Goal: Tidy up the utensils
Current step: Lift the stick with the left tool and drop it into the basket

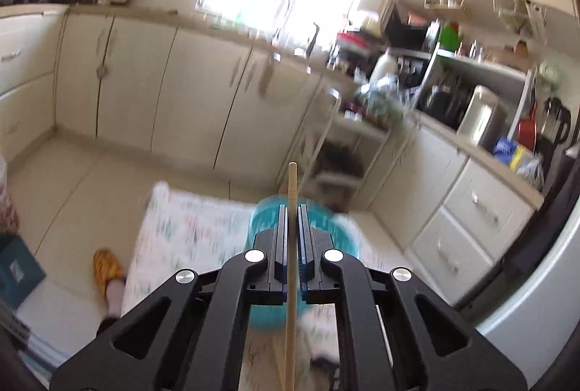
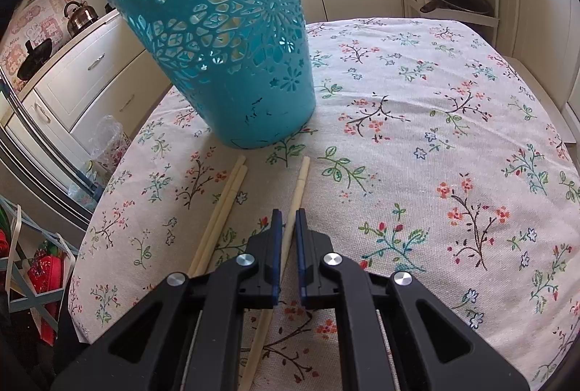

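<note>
My left gripper (image 1: 290,220) is raised and aimed only a little below level, out across the room; its fingers (image 1: 280,238) are pressed together on a thin wooden stick that runs straight between them and pokes out past the tips. My right gripper (image 2: 286,224) tilts steeply down toward the tabletop, its fingers (image 2: 276,238) drawn in to a narrow gap around a pale chopstick, closed against its sides.

Basket (image 2: 232,64): teal plastic, smooth, slight sheen, pierced pattern. Chopsticks (image 2: 224,209): pale matt wood or bamboo, can't tell which. Tablecloth (image 2: 435,137): coarse woven floral cloth, matt. Kettle (image 2: 81,15) at 10 o'clock: glossy metal.
</note>
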Demonstrator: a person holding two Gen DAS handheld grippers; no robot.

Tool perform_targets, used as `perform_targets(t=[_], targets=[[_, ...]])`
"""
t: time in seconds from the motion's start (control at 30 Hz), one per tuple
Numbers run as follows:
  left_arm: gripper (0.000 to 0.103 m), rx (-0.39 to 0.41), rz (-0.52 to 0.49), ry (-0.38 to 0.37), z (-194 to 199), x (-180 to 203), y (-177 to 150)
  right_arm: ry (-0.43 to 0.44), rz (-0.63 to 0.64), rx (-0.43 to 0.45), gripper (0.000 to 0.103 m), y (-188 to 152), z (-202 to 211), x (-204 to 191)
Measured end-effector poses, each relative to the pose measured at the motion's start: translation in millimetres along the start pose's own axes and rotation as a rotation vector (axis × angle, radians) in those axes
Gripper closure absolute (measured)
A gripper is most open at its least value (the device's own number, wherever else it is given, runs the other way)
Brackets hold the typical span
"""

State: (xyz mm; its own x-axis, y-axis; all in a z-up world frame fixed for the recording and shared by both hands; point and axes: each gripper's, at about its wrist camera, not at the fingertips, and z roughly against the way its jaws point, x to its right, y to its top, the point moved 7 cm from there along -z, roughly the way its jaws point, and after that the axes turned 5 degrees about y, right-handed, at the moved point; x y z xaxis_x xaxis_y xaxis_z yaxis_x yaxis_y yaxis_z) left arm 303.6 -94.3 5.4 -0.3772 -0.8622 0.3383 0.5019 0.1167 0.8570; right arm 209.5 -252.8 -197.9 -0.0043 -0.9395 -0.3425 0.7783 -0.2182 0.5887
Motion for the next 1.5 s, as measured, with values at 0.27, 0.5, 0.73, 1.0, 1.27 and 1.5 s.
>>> perform_targets(t=[0.27, 0.5, 0.73, 1.0, 1.27, 1.5], targets=[[0.098, 0.125, 0.066, 0.022, -48.9, 7.1, 59.2, 0.023, -0.024, 0.004, 0.095, 1.5, 1.3, 6.0], [0.098, 0.138, 0.093, 0.047, -92.4, 7.1, 61.6, 0.045, -0.042, 0.004, 0.095, 1.0, 0.8, 5.9], [0.098, 0.133, 0.045, 0.079, -110.6, 8.4, 46.7, 0.064, -0.057, 0.002, 0.095, 2.5, 0.3, 9.3], [0.098, 0.076, -0.052, 0.128, -113.8, 8.2, 11.2, 0.067, -0.06, 0.002, 0.095, 3.4, 0.3, 9.8], [0.083, -0.031, -0.119, 0.131, -96.3, -0.4, -20.1, 0.064, -0.055, 0.002, 0.095, 3.4, 0.7, 10.5], [0.048, 0.004, -0.002, 0.212, -39.6, -51.2, -30.1, 0.017, 0.002, -0.009, 0.095, 1.5, 1.2, 3.2]])
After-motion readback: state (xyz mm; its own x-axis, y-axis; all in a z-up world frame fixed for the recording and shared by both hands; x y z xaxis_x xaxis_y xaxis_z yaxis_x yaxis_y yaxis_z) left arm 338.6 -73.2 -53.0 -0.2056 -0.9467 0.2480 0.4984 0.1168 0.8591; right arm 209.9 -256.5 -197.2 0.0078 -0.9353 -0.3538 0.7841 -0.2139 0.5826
